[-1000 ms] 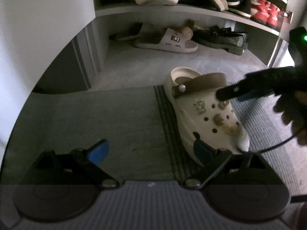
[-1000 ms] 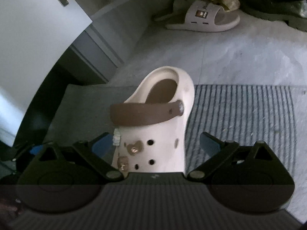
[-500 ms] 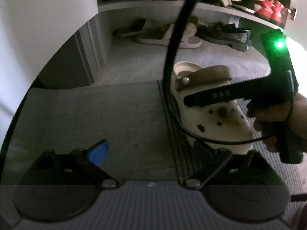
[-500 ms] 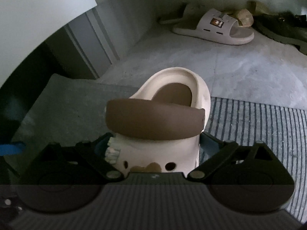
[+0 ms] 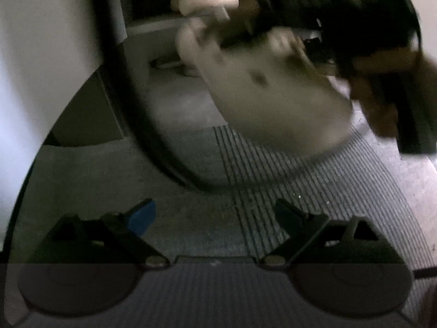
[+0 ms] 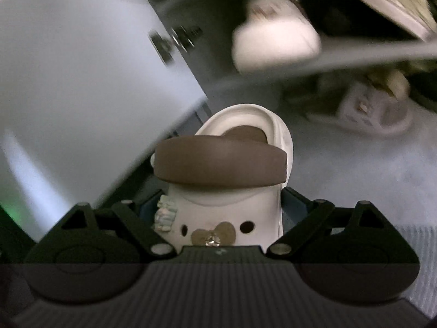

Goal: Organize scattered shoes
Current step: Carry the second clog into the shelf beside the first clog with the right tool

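1. One cream clog with one brown strap.
2. One pale slide sandal on the floor.
3. One white shoe on the shelf.
4. One ribbed mat.
5. One white door.

A ribbed grey mat covered the lower right of the left wrist view, its stripes running toward the bottom edge. Beside it, at lower centre, lay a plain dark mat. A thick black cable curved down the left of that frame. A white cabinet door filled the upper left of the right wrist view, with a blurred metal hinge at its edge. Grey speckled floor spread across the right of that view.
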A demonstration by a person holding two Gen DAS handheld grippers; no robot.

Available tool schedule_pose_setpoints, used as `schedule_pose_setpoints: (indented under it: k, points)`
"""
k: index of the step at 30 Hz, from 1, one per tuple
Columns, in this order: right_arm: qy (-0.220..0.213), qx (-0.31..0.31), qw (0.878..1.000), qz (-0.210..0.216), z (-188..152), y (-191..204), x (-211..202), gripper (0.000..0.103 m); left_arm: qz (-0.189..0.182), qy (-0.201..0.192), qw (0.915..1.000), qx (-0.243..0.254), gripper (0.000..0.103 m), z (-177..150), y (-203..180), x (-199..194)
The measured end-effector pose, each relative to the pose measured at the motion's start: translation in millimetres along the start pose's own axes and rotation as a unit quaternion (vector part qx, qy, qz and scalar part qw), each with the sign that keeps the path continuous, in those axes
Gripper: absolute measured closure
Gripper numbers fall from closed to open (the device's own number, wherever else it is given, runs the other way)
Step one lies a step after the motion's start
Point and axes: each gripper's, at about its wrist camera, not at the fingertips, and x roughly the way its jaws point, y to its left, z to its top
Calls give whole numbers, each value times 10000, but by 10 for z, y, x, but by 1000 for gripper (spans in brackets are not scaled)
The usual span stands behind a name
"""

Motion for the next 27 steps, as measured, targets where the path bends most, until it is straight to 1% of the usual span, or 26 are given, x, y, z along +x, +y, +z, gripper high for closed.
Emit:
schedule_pose_setpoints:
  k: [2, 4, 7, 8, 10, 14, 17, 18, 19, 22, 25, 27]
  points:
    - [-195, -138, 9996, 138, 178, 107, 105, 9, 51, 38, 10000, 5, 7, -5, -16, 16]
    - [-270, -53, 9994, 222, 300, 164, 221, 9, 57, 42, 10000, 15, 7, 13, -42, 27]
    - [-493, -146, 9983, 277, 465, 296, 380, 9, 19, -57, 10000, 51, 7, 33, -74, 15]
    - [-685, -254, 9968, 316, 546, 374, 406, 9, 5, -60, 10000, 55, 7, 36, -77, 9]
    - [-766, -131, 9963, 364, 616, 399, 440, 9, -10, -65, 10000, 59, 7, 31, -76, 0]
    - [-782, 87, 9963, 353, 723, 370, 624, 9, 24, -58, 10000, 33, 7, 15, -44, 0]
    - [-817, 152, 9964, 175, 854, 333, 821, 9, -5, -13, 10000, -20, 7, 52, -69, 42]
    - [-776, 291, 9966, -2, 896, 295, 911, 12, -27, -35, 10000, 5, 7, 47, -60, 36]
    - [-693, 297, 9970, -160, 920, 256, 1007, 12, -50, -57, 10000, 30, 7, 41, -52, 30]
    - [-707, 210, 9967, -335, 915, 263, 1126, 13, -144, 14, 9999, 22, 7, 46, -79, 70]
    - [-889, 259, 9929, -750, 968, 329, 1207, 15, -176, 20, 9998, 24, 7, 46, -81, 78]
    - [-1020, 335, 9891, -1003, 1035, 285, 1184, 15, -191, 22, 9998, -32, 7, 47, -79, 106]
